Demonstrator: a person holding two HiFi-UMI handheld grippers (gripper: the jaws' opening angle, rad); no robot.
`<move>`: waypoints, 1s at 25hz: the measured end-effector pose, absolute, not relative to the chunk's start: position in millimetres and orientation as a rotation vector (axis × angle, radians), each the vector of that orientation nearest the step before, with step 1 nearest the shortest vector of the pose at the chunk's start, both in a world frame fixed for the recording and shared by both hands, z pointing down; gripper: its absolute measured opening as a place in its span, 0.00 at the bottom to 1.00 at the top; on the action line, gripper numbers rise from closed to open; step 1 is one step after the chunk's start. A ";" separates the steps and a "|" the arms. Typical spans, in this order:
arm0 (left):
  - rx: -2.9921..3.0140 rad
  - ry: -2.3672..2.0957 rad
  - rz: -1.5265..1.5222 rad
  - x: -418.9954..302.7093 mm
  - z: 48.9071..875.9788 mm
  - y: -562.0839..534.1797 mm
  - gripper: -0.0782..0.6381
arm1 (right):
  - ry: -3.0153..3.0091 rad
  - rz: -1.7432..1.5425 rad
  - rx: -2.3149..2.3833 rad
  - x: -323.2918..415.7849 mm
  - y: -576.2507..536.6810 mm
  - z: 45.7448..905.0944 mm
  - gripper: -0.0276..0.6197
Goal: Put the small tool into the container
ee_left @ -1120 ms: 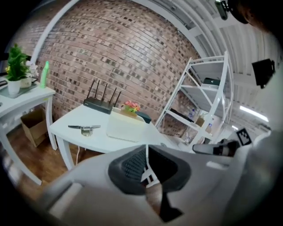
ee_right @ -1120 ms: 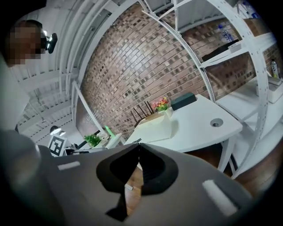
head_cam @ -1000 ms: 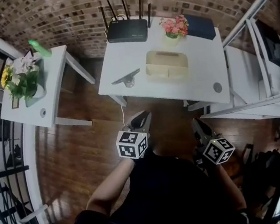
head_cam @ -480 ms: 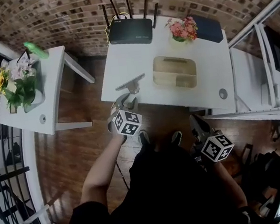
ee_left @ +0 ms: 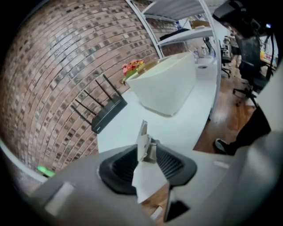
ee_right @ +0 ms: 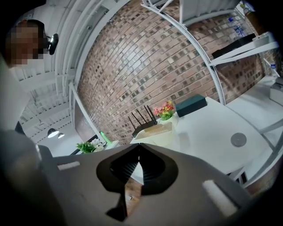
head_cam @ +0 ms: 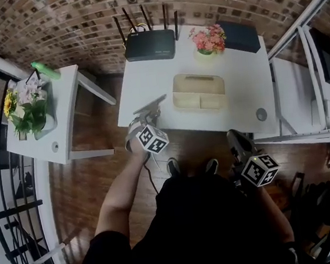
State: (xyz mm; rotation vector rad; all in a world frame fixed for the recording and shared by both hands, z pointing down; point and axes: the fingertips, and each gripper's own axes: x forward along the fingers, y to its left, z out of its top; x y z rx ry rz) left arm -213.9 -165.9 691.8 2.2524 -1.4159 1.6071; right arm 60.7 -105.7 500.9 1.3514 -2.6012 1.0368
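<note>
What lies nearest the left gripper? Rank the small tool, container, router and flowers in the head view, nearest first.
From the left gripper, whose jaws are opening with the small tool between them:
1. small tool, at the front edge, between the jaws.
2. container, mid-table, to the right.
3. router, at the back.
4. flowers, back right.

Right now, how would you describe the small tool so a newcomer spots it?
Start at the white table against the brick wall. At its near left corner, left of the beige container, sits the small tool: a thin grey metal blade, unlike the black router behind.
</note>
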 end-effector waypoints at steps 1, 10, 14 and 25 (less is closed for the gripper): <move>2.246 -1.410 1.651 -215.4 695.8 -167.7 0.30 | -2.596 1.043 1.359 64.5 -106.5 501.8 0.06; 2.251 -1.367 1.861 -215.3 710.1 -181.4 0.26 | -2.551 1.064 1.397 81.7 -104.0 507.2 0.06; 2.245 -1.340 1.995 -214.8 711.2 -185.2 0.21 | -2.537 1.071 1.417 84.5 -100.9 508.0 0.06; 2.259 -1.439 1.948 -224.5 695.2 -188.1 0.13 | -2.521 1.102 1.442 88.1 -95.5 512.7 0.06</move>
